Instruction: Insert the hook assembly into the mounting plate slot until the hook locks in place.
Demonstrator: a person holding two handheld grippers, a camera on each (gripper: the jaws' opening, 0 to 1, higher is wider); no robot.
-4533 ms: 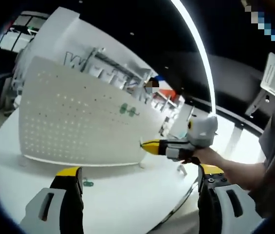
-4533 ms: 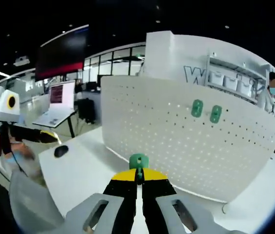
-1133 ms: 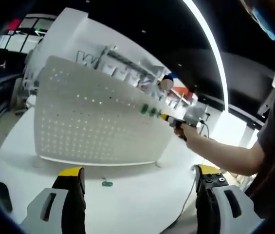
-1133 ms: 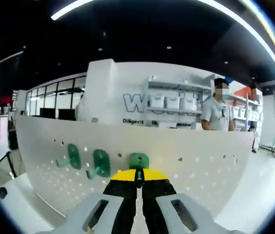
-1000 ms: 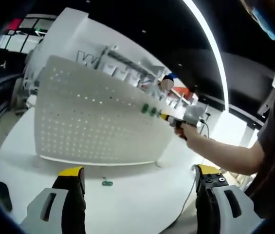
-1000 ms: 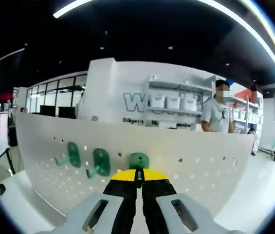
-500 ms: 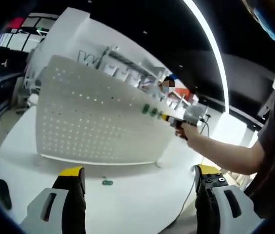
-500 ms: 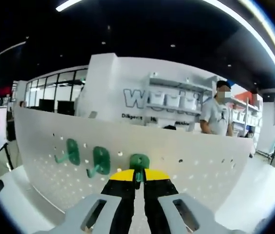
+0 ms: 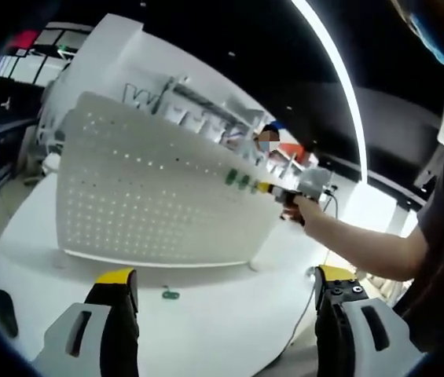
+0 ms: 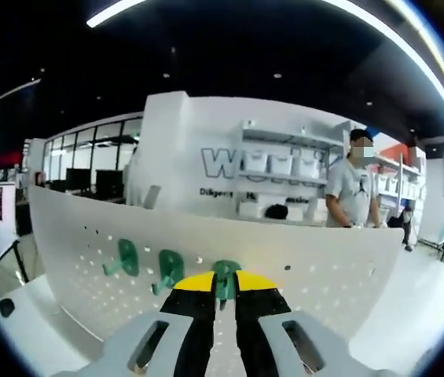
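Observation:
The white pegboard mounting plate [image 9: 151, 208] [image 10: 324, 271] stands upright on a white table [image 9: 206, 330]. Two green hooks [image 10: 128, 256] [image 10: 170, 267] hang on it side by side, small in the left gripper view [image 9: 237, 180]. My right gripper [image 10: 223, 287] is shut on a third green hook [image 10: 224, 276], held against the board just right of those two. In the left gripper view the right gripper [image 9: 273, 188] reaches the board in a person's hand. My left gripper [image 9: 225, 287] hangs open over the table, nothing between its jaws. Another green hook [image 9: 170, 295] lies loose on the table.
A black mouse-like object [image 9: 0, 303] [image 10: 5, 307] rests near the table's left edge. A person's sleeve and arm [image 9: 379, 251] cross from the right. Behind the board are shelves with bins [image 10: 280, 163], and a person [image 10: 351, 192] stands there.
The right gripper has pushed the green hook closer in against the board, and the view has dipped slightly. The left gripper has stayed open and nearly still.

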